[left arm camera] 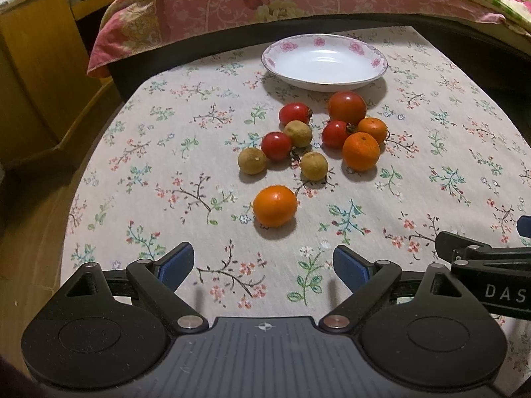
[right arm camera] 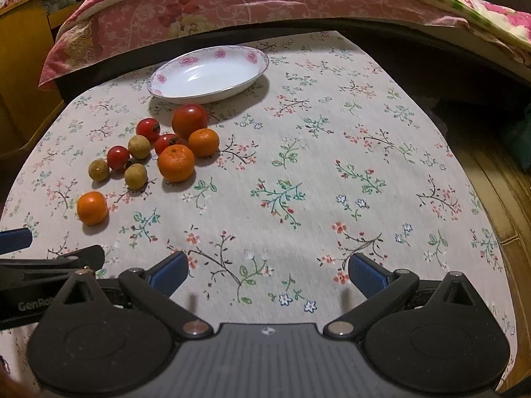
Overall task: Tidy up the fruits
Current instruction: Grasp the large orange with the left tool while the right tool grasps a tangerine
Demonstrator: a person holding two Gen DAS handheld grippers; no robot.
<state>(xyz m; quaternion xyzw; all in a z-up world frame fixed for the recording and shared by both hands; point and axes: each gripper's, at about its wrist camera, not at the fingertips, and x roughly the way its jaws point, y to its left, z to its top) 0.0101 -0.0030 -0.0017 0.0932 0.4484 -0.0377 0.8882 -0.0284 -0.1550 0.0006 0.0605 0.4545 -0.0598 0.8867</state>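
1. Plate (left arm camera: 324, 63): white, pink flowers on the rim, nothing in it. It sits at the far end of the table, its long axis running left to right in the left wrist view.
2. Fruit, all loose on the tablecloth (left arm camera: 166, 165) just in front of the plate; none on the plate.
3. Large tomato (left arm camera: 346, 107): nearest the plate, just short of its rim.
4. Small tomatoes, three: one (left arm camera: 294, 113) with its stem end pointing right; one (left arm camera: 336, 133) beside the oranges; one (left arm camera: 276, 146) between two brown fruits.
5. Brown round fruits, three (left arm camera: 298, 133), (left arm camera: 252, 161), (left arm camera: 314, 165): no clear long axis.
6. Oranges, three: two touching (left arm camera: 361, 151), (left arm camera: 373, 129) at the right of the cluster; one (left arm camera: 275, 205) apart, closest to the grippers.
7. Left gripper (left arm camera: 264, 267): fingers spread wide, holding nothing, low over the cloth, pointing toward the lone orange.
8. Right gripper (right arm camera: 268, 273): fingers spread wide, holding nothing, pointing over bare cloth to the right of the fruit.
9. Bedcover (left arm camera: 232, 3): pink floral, beyond the table.
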